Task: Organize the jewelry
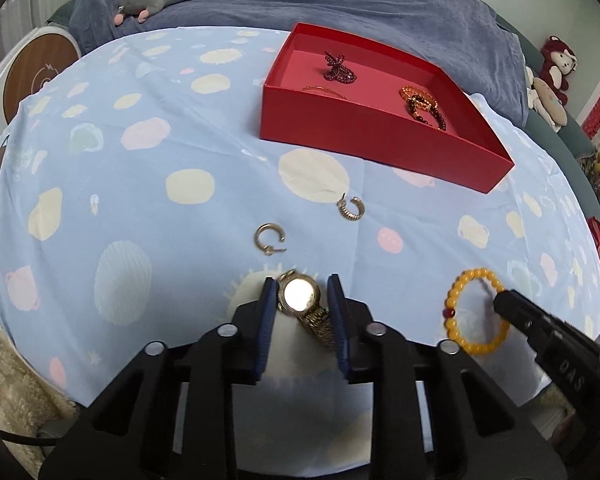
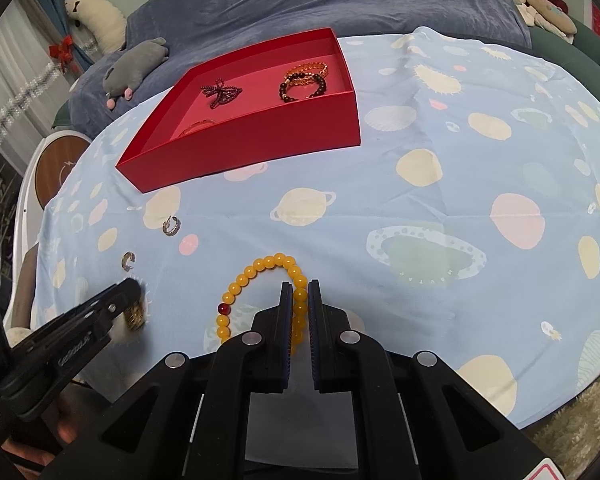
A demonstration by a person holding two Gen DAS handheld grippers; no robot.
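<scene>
Left gripper (image 1: 302, 292) low over the blue planet-print cloth (image 1: 140, 184), blue pads flanking the gold metal-band wristwatch (image 1: 300, 298), contact unclear; right gripper (image 2: 300, 292) clenched on the yellow beaded bracelet (image 2: 260, 268), short of the red open box (image 2: 260, 136).

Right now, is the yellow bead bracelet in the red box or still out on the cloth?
Out. The yellow bead bracelet lies on the cloth, with the right gripper shut on its beads, well short of the red box.

Left tool (image 1: 302, 294) brackets a gold watch (image 1: 300, 298) on the blue cloth (image 1: 140, 184), pads apparently touching it.
</scene>
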